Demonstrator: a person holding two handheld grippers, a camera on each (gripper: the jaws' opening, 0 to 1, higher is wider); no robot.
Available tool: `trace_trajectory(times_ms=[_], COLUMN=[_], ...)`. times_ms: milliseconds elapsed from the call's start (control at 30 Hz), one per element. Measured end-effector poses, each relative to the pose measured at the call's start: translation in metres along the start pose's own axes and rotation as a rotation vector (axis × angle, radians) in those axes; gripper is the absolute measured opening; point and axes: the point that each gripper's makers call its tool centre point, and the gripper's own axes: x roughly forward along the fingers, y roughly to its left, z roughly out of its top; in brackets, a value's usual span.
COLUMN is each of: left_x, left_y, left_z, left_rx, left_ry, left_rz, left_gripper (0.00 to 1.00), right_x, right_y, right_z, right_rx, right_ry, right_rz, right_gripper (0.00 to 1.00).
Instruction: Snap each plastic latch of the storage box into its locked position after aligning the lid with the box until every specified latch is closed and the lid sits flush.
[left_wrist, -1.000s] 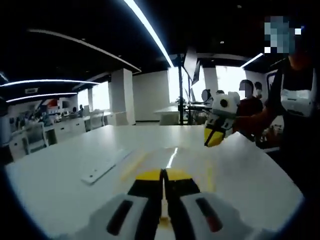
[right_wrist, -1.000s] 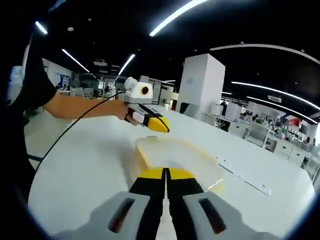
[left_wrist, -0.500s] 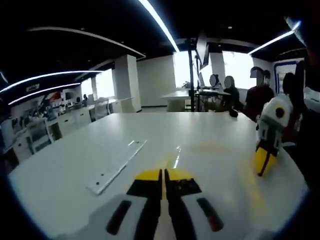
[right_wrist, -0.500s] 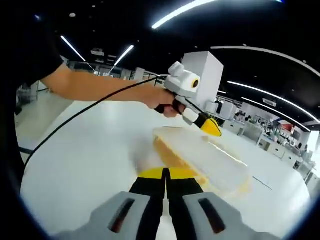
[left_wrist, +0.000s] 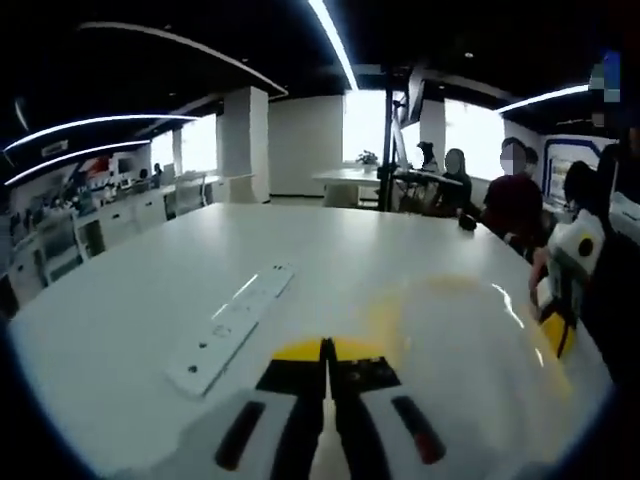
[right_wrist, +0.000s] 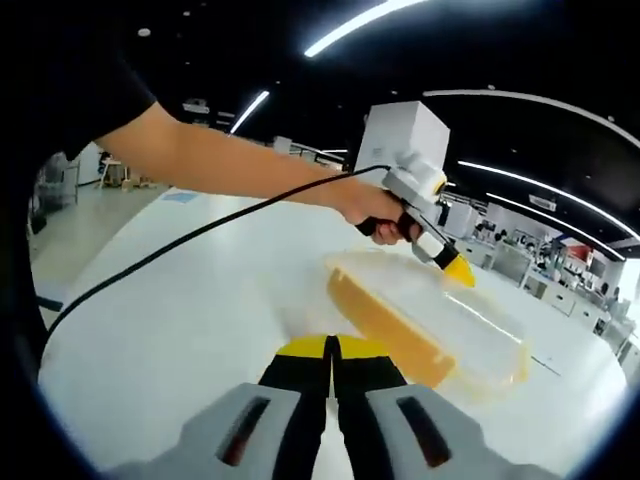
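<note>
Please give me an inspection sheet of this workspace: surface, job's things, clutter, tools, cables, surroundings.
Surface: white table, large and glossy.
Job's things: translucent storage box with yellow base, lid on; latch state cannot be told.
Clutter: flat white strip lying on the table.
Tools: left tool over the box's far edge, yellow tip pointing down; right tool short of the box; both shut.
Cables: black cable hanging from the left tool along the person's arm.
Surroundings: open office, desks, white pillar, ceiling light strips, people seated behind.
</note>
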Motion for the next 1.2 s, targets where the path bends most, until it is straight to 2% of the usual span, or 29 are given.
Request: trace_trajectory(times_ms=[100, 133, 267, 300, 400, 467, 500, 533, 600, 767, 833, 900, 1000, 1067, 1200], left_x=[-0.001, 0.000, 0.002, 0.006, 0.016, 0.020, 0.025, 0.026, 0.026, 0.027, 0.025, 0.025, 0.025, 0.025, 0.025], left_y=[0.005, 0.004, 0.012, 0.011, -0.001, -0.007, -0.009, -0.013, -0.032, -0.038, -0.040, -0.039, -0.039, -0.039, -0.038], left_z=[-0.009, -0.012, -0.023, -0.025, -0.030, -0.039, -0.048, -0.051, -0.054, -0.051, -0.052, -0.052, -0.051, -0.052, -0.051], left_rx=[0.015, 0.026, 0.027, 0.010, 0.005, -0.009, -0.031, -0.034, -0.037, -0.035, -0.049, -0.056, -0.084, -0.121, -0.129], left_ry=[0.027, 0.020, -0.005, -0.041, -0.067, -0.043, 0.001, 0.011, -0.005, -0.024, -0.017, -0.017, -0.018, 0.002, -0.006], left_rz=[-0.042, -0.080, -0.154, -0.192, -0.288, -0.332, -0.343, -0.366, -0.448, -0.464, -0.475, -0.475, -0.487, -0.503, -0.499], left_gripper=[0.00, 0.00, 0.00, 0.00, 0.00, 0.00, 0.00, 0.00, 0.00, 0.00, 0.00, 0.00, 0.00, 0.00, 0.00], right_x=[-0.001, -0.001, 0.001, 0.003, 0.006, 0.009, 0.009, 0.010, 0.010, 0.014, 0.016, 0.017, 0.018, 0.018, 0.019], right_y=[-0.001, 0.000, 0.003, 0.003, 0.005, 0.005, 0.004, 0.003, 0.000, -0.010, -0.016, -0.015, -0.015, -0.014, -0.014], right_z=[0.001, 0.003, 0.008, 0.011, 0.016, 0.016, 0.017, 0.016, 0.011, 0.009, 0.002, 0.003, 0.003, 0.003, 0.002], right_rx=[0.016, 0.020, 0.024, 0.030, 0.052, 0.063, 0.069, 0.079, 0.079, 0.085, 0.059, 0.074, 0.049, 0.037, 0.018], right_ry=[-0.001, -0.006, -0.012, -0.007, 0.007, 0.028, 0.037, 0.056, 0.097, 0.130, 0.172, 0.175, 0.197, 0.212, 0.232], right_rz=[-0.002, -0.003, -0.002, -0.004, 0.016, 0.024, 0.029, 0.037, 0.039, 0.027, 0.026, 0.039, 0.059, 0.069, 0.079], right_gripper=[0.00, 0.00, 0.00, 0.00, 0.00, 0.00, 0.00, 0.00, 0.00, 0.00, 0.00, 0.00, 0.00, 0.00, 0.00])
